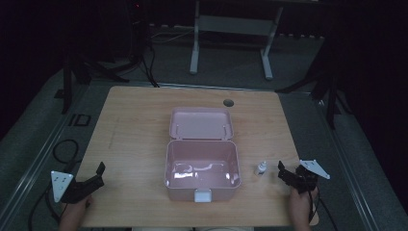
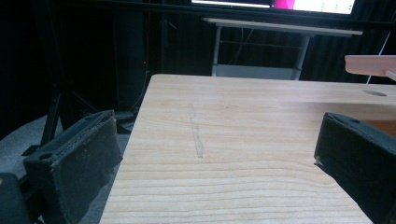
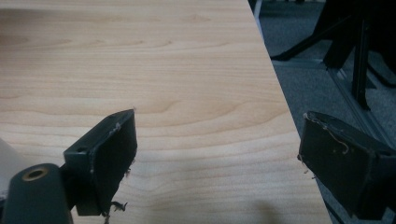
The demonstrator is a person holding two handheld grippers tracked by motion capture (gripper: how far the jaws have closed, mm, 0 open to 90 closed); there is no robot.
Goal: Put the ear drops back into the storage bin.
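Pink box (image 1: 202, 166) lid up | bottle (image 1: 261, 168) beside | both grippers' fingers apart, empty

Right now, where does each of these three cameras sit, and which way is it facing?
High view: above the table, looking forward and down at the open pink box; both forearms show.
Left gripper view: rides the left gripper, looking across the table; open jaws show.
Right gripper view: rides the right gripper, facing the table's edge; open jaws show.
All share the wooden tabletop.
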